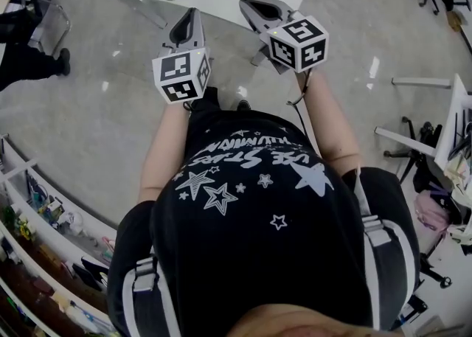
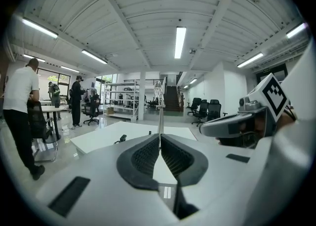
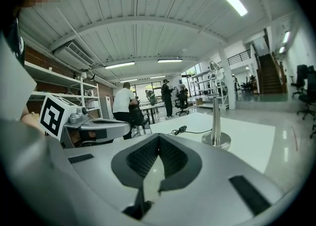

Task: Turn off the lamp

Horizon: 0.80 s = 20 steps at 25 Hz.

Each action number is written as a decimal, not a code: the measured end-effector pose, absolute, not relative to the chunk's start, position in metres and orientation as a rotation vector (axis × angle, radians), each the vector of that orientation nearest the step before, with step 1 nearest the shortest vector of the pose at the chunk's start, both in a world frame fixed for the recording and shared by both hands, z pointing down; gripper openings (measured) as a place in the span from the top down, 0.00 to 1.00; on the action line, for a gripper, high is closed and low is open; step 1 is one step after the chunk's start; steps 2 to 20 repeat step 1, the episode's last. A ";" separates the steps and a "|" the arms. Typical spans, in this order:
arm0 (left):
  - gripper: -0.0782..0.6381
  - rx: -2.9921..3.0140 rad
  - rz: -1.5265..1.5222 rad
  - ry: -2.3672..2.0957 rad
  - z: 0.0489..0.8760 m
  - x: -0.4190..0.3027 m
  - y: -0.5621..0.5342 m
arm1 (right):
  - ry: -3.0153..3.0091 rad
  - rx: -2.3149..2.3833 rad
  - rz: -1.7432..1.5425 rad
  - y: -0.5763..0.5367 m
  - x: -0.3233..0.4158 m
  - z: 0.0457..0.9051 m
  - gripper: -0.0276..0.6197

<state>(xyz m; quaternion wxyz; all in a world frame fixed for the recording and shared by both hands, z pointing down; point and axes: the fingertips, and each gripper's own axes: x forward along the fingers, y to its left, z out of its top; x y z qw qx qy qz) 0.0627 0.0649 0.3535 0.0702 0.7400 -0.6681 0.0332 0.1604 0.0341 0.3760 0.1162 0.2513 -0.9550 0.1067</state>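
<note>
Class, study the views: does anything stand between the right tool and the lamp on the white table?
Nothing visible does. Ahead of the right tool lies only bare white table up to the lamp; a black cable lies left of its base, off that line.

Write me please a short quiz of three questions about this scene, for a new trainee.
1. True or false: the left hand-held gripper grips the lamp.
2. The lamp stands on: A) the floor; B) the white table; C) a shelf.
3. Fill in: the jaws of the right hand-held gripper are ____.
Key: 1 false, it is short of the table; 2 B; 3 shut, with nothing between them.
</note>
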 end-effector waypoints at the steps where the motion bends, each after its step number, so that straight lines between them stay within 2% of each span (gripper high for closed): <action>1: 0.86 2.225 0.098 -2.010 0.354 0.062 0.067 | -2.800 0.741 0.307 0.035 0.160 0.375 0.95; 20: 0.86 2.225 0.098 -2.010 0.354 0.062 0.067 | -2.800 0.741 0.307 0.035 0.160 0.375 0.95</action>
